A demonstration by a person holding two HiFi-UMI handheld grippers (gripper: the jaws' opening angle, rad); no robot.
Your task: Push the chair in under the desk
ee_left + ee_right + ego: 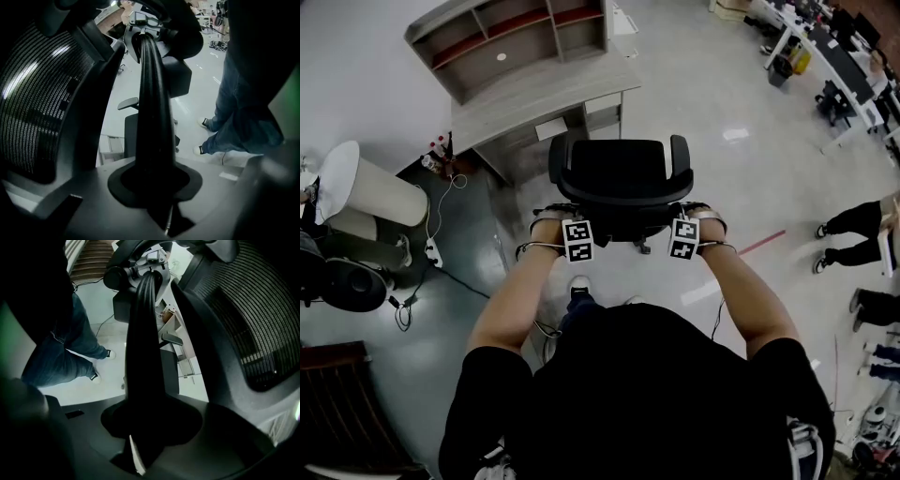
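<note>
Head view shows the chair [619, 178] standing on the floor near the tabletop [534, 103], on the person's side of it and not yet under it, so I judge the push only partly done. The left hand-held gripper [555, 217] and the right hand-held gripper [698, 217] are each clamped on the chair's back frame. The next move calls for a steady, even shove from both toward the tabletop's knee gap. No brand or writing is legible.
</note>
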